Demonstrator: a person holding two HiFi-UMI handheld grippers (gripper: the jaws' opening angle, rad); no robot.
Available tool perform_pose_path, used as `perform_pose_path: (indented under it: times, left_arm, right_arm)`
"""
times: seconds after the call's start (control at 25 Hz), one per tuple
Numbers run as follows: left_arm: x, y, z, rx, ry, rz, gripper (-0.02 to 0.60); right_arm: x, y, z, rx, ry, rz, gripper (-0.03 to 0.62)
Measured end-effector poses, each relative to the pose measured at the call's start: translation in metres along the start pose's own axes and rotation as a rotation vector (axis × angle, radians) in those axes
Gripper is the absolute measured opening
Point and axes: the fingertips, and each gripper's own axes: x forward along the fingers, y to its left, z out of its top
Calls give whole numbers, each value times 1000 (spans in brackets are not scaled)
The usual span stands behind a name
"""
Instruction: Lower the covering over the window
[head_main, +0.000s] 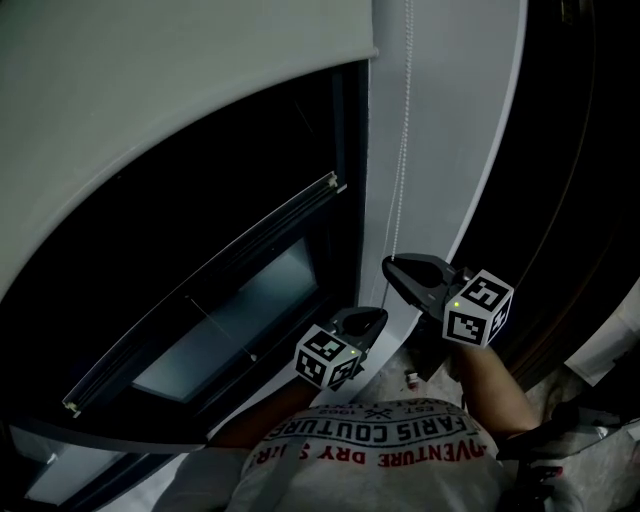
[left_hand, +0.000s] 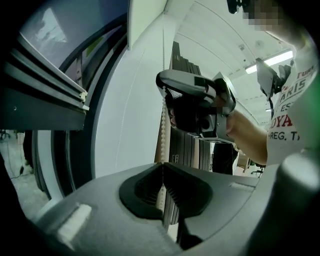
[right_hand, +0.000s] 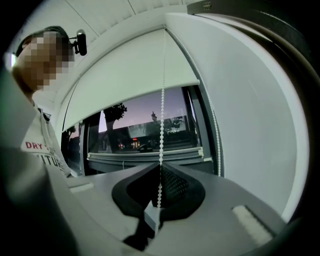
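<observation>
**Status: both grippers clenched on the blind's chain, blind partly down**

1. Right gripper (right_hand: 161, 169): its own view shows the jaws closed together on the bead chain (right_hand: 161, 125). The chain runs straight up toward 12 o'clock from the pinch, and a short length hangs below it toward 6 o'clock.

2. Left gripper (left_hand: 162, 166): also clamped on the chain, with the beads entering the closed jaws from 12 o'clock. In this view the right gripper sits directly above on the same strand. In the head view the left gripper lies at about 7 o'clock from the right one, lower and near it.

3. Roller blind (head_main: 150, 90): pale fabric fills the head view from 9 to 12 o'clock. In the right gripper view its hem crosses above the jaws, so the upper window (right_hand: 145, 131) is covered. The glass below the hem is bare and shows a dusk sky, trees and small lights.

4. Surroundings: the chain hangs against a white wall strip (head_main: 440, 120) at 3 o'clock of the window frame. A dark panel lies beyond it at 2 to 4 o'clock. I see a lit ceiling light (left_hand: 272, 59) at 2 o'clock in the left gripper view. The person's printed shirt (head_main: 380, 450) sits at 6 o'clock in the head view.
</observation>
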Motion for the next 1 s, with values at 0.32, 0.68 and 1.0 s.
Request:
perform_pose_path:
  times: [0.32, 0.68, 1.0]
  left_arm:
    - [10, 15, -68, -8, 130, 48, 12]
    - [7, 28, -90, -34, 137, 56, 15]
    - [-13, 47, -51, -30, 68, 91, 64]
  right_arm:
    - [6, -10, -74, -13, 133, -60, 11]
    - [8, -18, -100, 1, 131, -94, 11]
    - [7, -20, -131, -20, 201, -115, 8]
